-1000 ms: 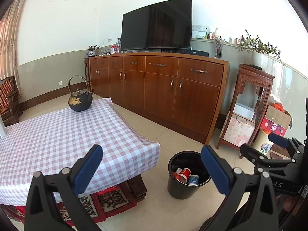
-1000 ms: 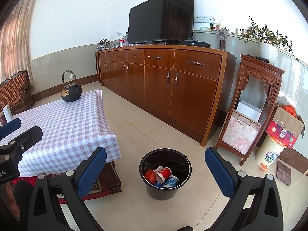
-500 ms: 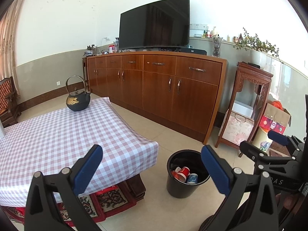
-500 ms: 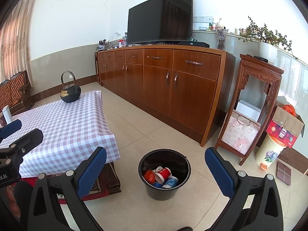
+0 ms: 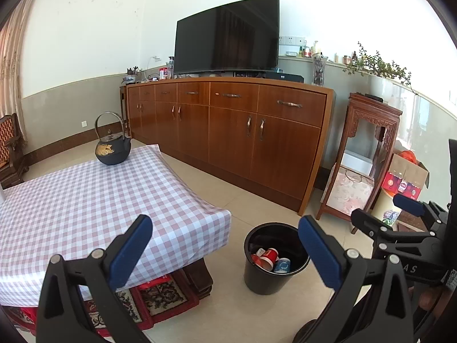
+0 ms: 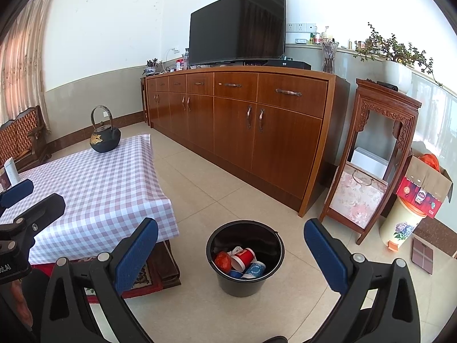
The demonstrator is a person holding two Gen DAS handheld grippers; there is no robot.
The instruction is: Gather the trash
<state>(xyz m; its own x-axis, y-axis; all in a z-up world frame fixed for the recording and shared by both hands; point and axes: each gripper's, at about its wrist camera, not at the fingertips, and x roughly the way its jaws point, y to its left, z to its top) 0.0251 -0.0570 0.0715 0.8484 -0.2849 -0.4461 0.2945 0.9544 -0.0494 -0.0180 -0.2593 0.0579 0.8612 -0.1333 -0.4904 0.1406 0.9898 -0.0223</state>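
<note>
A black trash bucket [image 6: 225, 234] stands on the tiled floor beside the low table; it also shows in the left wrist view [image 5: 257, 274]. Inside lie a red paper cup [image 6: 244, 257], a blue cup [image 6: 255, 269] and an orange crumpled piece [image 6: 222, 260]. My right gripper [image 6: 231, 250] is open and empty, above and in front of the bucket. My left gripper [image 5: 224, 245] is open and empty, over the table's corner, left of the bucket. Each gripper shows at the edge of the other's view.
A low table with a checked cloth [image 5: 85, 194] carries a black iron kettle [image 5: 112, 150]. A long wooden sideboard [image 5: 228, 131] with a TV runs along the wall. A carved stand [image 6: 374, 157], a cardboard box [image 6: 425, 185] and a flowered bin [image 6: 400, 225] stand right.
Both views have drifted slightly; the scene sits a touch lower and further left in the left wrist view. Both grippers stay open and empty.
</note>
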